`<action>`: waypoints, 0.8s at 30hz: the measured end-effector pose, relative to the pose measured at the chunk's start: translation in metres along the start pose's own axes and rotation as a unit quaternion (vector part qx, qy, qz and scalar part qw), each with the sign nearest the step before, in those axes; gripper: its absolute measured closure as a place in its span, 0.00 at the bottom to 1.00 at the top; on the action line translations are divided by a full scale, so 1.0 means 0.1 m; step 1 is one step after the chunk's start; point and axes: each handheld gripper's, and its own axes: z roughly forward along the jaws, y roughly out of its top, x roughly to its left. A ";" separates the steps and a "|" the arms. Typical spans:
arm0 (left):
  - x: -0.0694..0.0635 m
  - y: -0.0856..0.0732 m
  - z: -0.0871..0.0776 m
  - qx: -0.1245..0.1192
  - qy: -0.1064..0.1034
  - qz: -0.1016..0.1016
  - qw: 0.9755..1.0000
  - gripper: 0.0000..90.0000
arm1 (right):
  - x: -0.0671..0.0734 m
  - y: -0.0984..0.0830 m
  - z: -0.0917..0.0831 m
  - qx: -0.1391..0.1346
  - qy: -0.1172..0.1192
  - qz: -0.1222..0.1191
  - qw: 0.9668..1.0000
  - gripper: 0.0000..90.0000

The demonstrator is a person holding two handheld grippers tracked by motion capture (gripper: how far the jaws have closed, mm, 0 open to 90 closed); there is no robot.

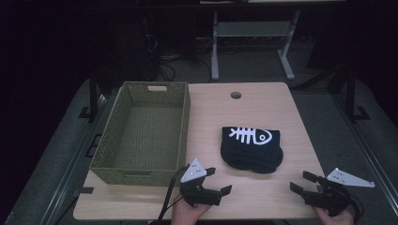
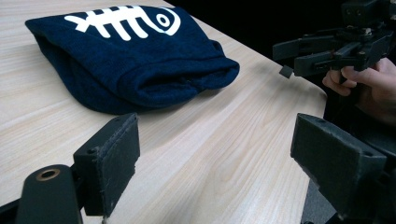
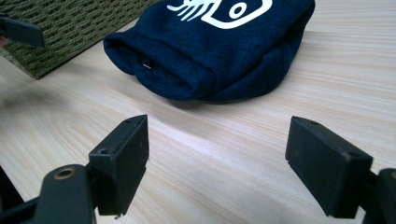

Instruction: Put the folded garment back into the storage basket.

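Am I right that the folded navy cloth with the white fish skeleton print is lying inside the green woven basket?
Not quite. The navy cloth with the fish skeleton print lies on the table, to the right of the green woven basket, not inside it. The high view shows this.

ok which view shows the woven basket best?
High view: the whole woven basket shows, rim, handle cutouts and bare inside, left of the folded navy garment. Right gripper view catches just a corner.

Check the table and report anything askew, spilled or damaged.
Nothing stands out. The folded dark hat with its fish-bone print lies flat on the table, beside the upright woven basket. Nothing spilled or torn.
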 end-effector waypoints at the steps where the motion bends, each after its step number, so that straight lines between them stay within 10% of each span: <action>1: 0.00 0.01 0.01 0.000 0.001 0.000 1.000 0.17 | 0.00 0.00 0.00 0.000 0.000 0.000 1.000 0.23; 24: 0.09 0.26 0.23 -0.003 0.019 -0.001 1.000 0.17 | 0.02 0.34 0.14 0.004 0.009 -0.010 1.000 0.20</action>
